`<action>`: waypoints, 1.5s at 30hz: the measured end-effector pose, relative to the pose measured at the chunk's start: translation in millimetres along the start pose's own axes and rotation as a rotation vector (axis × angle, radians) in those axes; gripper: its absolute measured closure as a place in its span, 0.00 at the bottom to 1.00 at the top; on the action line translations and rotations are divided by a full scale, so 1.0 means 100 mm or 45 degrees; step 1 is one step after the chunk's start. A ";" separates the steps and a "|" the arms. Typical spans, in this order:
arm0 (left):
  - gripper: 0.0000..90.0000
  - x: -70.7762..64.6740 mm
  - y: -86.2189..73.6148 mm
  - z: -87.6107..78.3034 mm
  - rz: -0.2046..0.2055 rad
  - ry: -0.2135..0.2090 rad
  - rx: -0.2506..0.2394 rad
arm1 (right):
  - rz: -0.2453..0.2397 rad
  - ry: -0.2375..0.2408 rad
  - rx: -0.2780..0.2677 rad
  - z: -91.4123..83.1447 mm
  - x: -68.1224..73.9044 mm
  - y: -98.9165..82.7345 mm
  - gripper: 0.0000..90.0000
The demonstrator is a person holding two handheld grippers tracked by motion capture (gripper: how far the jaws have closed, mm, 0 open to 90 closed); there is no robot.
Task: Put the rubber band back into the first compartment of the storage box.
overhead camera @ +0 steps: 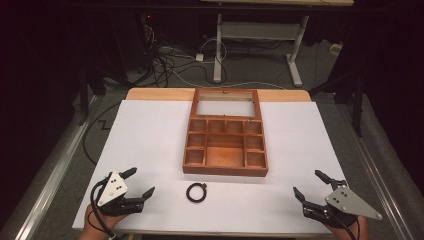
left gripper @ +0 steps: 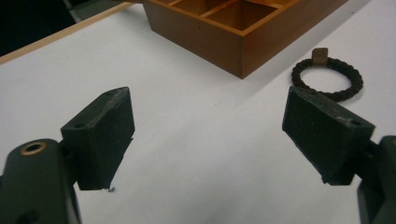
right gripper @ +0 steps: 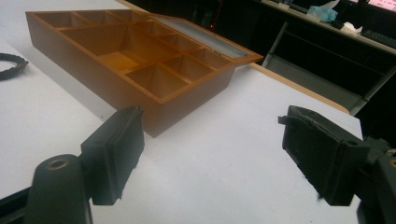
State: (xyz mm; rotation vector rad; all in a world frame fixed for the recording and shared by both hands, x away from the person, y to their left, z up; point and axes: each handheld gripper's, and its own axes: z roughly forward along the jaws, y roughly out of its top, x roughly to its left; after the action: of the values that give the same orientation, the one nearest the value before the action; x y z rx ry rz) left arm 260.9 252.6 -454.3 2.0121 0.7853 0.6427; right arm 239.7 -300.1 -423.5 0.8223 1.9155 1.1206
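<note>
an open wooden compartment box [overhead camera: 225,145] sits mid-counter [overhead camera: 150,135], a black braided ring [overhead camera: 196,192] just before it (apart). left claw [overhead camera: 139,183] and right claw [overhead camera: 310,186] rest spread, holding nothing, at the near corners.

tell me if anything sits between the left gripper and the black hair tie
Nothing visible does. The hair tie lies flat on bare white table, just in front of the wooden box. The left gripper is open, with only empty table surface between them.
</note>
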 end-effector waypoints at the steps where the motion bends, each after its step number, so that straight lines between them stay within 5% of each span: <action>1: 0.18 -0.02 0.01 0.01 0.016 0.002 0.001 | -0.004 0.000 0.003 0.00 0.00 0.00 0.24; 7: 0.19 -0.09 0.04 0.03 0.051 -0.054 0.038 | -0.002 0.002 0.000 -0.01 0.02 0.00 0.24; 15: 0.24 -0.17 0.12 0.10 0.064 -0.194 0.070 | -0.029 0.010 0.010 -0.01 0.07 0.02 0.24; 27: 0.29 -0.57 0.36 0.66 0.211 -0.475 0.202 | -0.033 0.027 0.031 0.03 0.09 0.00 0.24; 34: 0.40 -0.66 0.40 0.89 0.214 -0.555 0.266 | -0.037 0.027 0.033 0.03 0.10 -0.01 0.24; 45: 0.75 -0.61 0.38 0.99 0.139 -0.547 0.342 | -0.018 0.021 0.027 0.01 0.06 -0.02 0.26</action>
State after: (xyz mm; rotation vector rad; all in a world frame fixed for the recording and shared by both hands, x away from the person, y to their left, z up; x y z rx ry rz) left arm 298.9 139.3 -480.0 2.3401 0.5245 0.1520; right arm 236.9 -296.0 -427.6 0.8120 1.9467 1.1037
